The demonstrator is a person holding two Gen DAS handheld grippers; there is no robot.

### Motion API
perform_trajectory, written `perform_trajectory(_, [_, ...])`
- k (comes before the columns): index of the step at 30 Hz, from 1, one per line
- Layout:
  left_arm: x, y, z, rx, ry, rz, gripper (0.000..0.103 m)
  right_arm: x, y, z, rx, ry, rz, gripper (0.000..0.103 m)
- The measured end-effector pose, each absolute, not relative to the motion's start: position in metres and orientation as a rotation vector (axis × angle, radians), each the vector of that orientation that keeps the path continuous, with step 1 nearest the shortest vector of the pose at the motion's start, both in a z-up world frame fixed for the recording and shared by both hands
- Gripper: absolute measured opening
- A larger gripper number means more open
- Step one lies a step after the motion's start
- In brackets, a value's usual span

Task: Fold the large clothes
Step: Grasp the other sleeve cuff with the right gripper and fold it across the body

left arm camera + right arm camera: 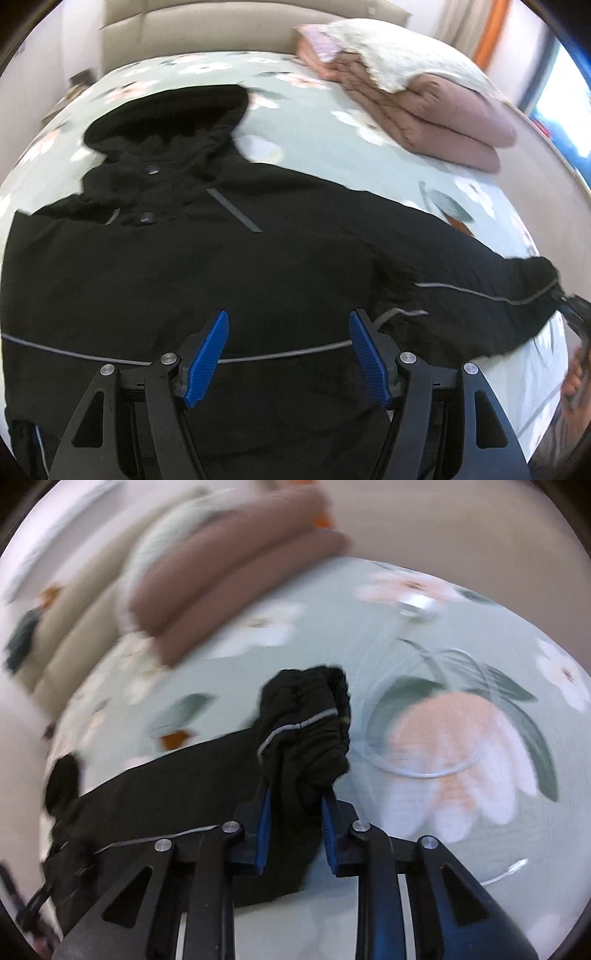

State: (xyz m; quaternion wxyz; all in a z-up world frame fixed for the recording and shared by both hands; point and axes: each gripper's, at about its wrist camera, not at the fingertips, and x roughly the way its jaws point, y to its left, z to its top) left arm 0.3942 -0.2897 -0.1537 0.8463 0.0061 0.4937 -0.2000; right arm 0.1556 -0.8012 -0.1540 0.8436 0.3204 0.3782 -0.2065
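Black hooded jacket (pixel 258 266), gathered elastic cuff (pixel 306 731) in right tool (pixel 295 794)

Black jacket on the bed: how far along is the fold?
Done: the black jacket lies spread front-up on the floral bedsheet, hood at the top. In hand: the right gripper is shut on the sleeve cuff; the left gripper hangs open over the jacket's body. Left: no fold is visible yet.
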Motion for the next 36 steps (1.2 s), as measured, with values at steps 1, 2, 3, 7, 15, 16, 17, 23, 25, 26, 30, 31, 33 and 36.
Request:
perform_trajectory(1, [0.399, -0.283, -0.158, 0.01, 1.054, -0.403, 0.069, 0.163, -0.794, -0.152, 0.664, 0.815, -0.418, 0.028])
perform_trajectory(2, [0.401, -0.278, -0.161, 0.003, 1.062, -0.392, 0.069, 0.167, -0.79, -0.153, 0.644, 0.837, -0.432, 0.028])
perform_trajectory(3, [0.404, -0.271, -0.166, -0.005, 1.074, -0.379, 0.069, 0.174, -0.787, -0.158, 0.623, 0.866, -0.459, 0.029])
perform_trajectory(7, [0.404, -0.247, -0.175, -0.051, 1.09, -0.367, 0.069, 0.188, -0.802, -0.191, 0.692, 0.949, -0.551, 0.053])
perform_trajectory(15, [0.411, -0.23, -0.187, -0.031, 1.095, -0.34, 0.062, 0.19, -0.817, -0.197, 0.693, 0.959, -0.626, 0.019])
perform_trajectory(16, [0.411, -0.225, -0.187, -0.042, 1.104, -0.334, 0.058, 0.189, -0.802, -0.181, 0.674, 0.932, -0.596, 0.018])
perform_trajectory(17, [0.412, -0.22, -0.185, -0.051, 1.111, -0.339, 0.055, 0.189, -0.787, -0.167, 0.66, 0.913, -0.558, 0.018])
perform_trajectory(23, [0.396, -0.178, -0.145, -0.012, 1.058, -0.387, 0.055, 0.224, -0.653, -0.078, 0.472, 0.844, -0.303, 0.018])
perform_trajectory(25, [0.391, -0.159, -0.129, 0.009, 1.038, -0.395, 0.055, 0.24, -0.604, -0.059, 0.371, 0.848, -0.251, 0.018])
perform_trajectory(26, [0.389, -0.151, -0.124, 0.015, 1.036, -0.395, 0.055, 0.252, -0.565, -0.048, 0.305, 0.846, -0.191, 0.018])
perform_trajectory(30, [0.379, -0.104, -0.108, 0.007, 1.02, -0.375, 0.055, 0.285, -0.45, -0.028, 0.161, 0.843, -0.022, 0.018])
perform_trajectory(31, [0.377, -0.094, -0.106, -0.003, 1.018, -0.371, 0.055, 0.293, -0.421, -0.027, 0.136, 0.848, 0.018, 0.018])
perform_trajectory(33, [0.374, -0.074, -0.103, -0.018, 1.018, -0.356, 0.055, 0.309, -0.369, -0.031, 0.094, 0.864, 0.081, 0.018])
perform_trajectory(36, [0.369, -0.038, -0.102, -0.044, 1.021, -0.33, 0.055, 0.331, -0.297, -0.047, 0.064, 0.919, 0.181, 0.018])
